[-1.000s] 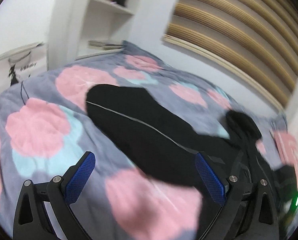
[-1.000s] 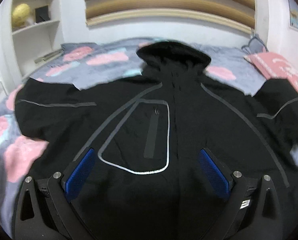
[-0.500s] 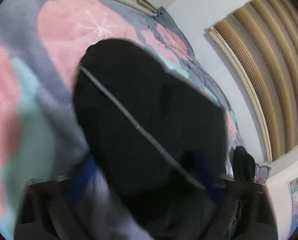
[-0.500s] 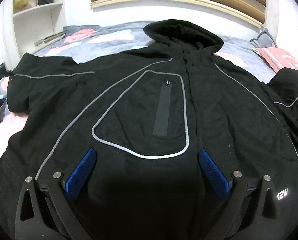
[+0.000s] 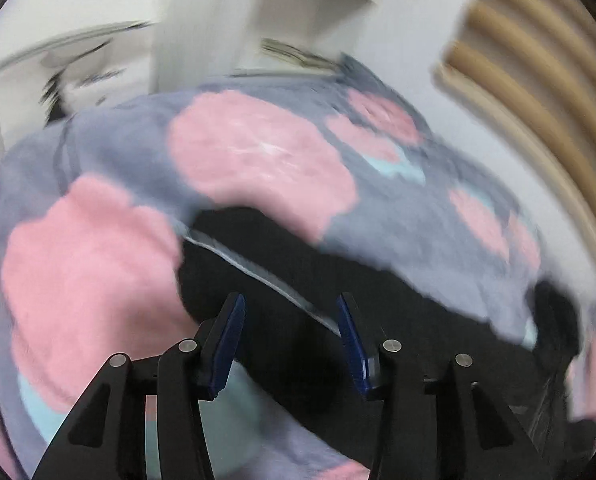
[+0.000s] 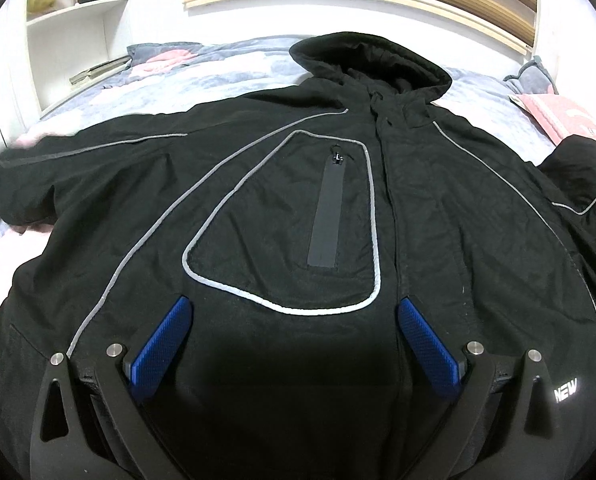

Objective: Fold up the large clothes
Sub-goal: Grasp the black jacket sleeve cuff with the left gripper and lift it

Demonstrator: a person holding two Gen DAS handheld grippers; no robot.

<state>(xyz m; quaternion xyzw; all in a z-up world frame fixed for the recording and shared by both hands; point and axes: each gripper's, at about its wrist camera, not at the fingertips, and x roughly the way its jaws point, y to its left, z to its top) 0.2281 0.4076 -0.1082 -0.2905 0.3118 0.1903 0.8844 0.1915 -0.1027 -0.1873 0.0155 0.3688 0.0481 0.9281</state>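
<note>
Jacket: bulky, soft, sagging — taking it by the sleeve cuff seems best.
Left gripper: jaws opening around the sleeve, not pressing.
Right gripper: hovering wide, empty.

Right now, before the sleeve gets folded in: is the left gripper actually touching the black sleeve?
Cannot tell. The left wrist view shows the left gripper, jaws opening, around the blurred sleeve.
</note>
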